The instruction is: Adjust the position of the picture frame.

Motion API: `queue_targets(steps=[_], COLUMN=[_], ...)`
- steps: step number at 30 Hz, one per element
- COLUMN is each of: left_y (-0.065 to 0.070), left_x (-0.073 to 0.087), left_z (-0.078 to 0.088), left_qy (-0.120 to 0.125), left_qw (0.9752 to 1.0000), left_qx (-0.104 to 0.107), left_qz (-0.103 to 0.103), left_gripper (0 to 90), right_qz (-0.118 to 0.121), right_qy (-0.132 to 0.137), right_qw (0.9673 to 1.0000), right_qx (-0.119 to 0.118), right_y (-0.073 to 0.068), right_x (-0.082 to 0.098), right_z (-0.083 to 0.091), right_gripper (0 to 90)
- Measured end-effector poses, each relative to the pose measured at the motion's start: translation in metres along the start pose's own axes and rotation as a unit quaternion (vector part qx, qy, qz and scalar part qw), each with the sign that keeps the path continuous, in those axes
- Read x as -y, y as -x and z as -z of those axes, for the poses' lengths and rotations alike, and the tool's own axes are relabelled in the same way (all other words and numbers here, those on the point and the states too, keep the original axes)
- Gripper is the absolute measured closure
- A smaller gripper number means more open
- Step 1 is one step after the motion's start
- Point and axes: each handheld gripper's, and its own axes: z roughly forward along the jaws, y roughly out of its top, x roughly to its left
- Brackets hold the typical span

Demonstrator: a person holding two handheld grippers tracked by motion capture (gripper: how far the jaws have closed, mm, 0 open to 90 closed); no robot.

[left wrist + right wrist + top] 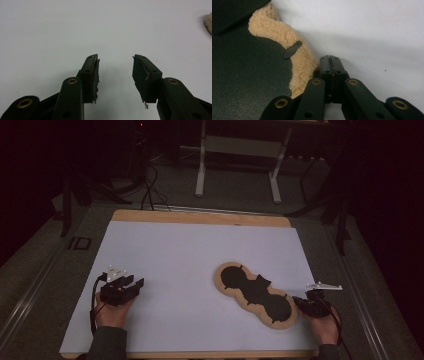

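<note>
A peanut-shaped pad [232, 277], black in the middle with a tan fleece rim [279, 32], lies flat on the white sheet [175, 255] at the right. My right gripper [296, 301] rests at the pad's near right end. In the right gripper view its jaws [330, 58] are pressed together, with the fleece brushing the outside of the left jaw and nothing seen between them. A small black tab [292, 50] lies across the rim. My left gripper [137, 282] sits on the sheet at the left, open [115, 58] and empty. A bit of fleece [208, 22] shows far right.
The sheet covers a wooden tabletop [200, 217]. Beyond the table's far edge, a white stand's legs [202, 170] and dark cables [150, 190] are on the floor. The room around is dark.
</note>
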Motion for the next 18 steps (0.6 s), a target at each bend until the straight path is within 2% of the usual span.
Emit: queue_targets(steps=[7,18], left_y=[0.003,0.005], left_x=[0.0,-0.001], left_z=[0.0,0.0], left_qy=[0.0,0.001], left_qw=[0.9999,0.9998], left_qx=[0.004,0.009], left_qz=[-0.009,-0.02], left_gripper=[56.2,56.2], right_qz=[0.015,0.059], right_qy=[-0.004,-0.013], right_qw=[0.9999,0.9981], right_qx=[-0.002,-0.016], right_y=[-0.005,-0.016], right_x=[0.0,-0.001], right_z=[0.0,-0.001], right_gripper=[90.0,90.0])
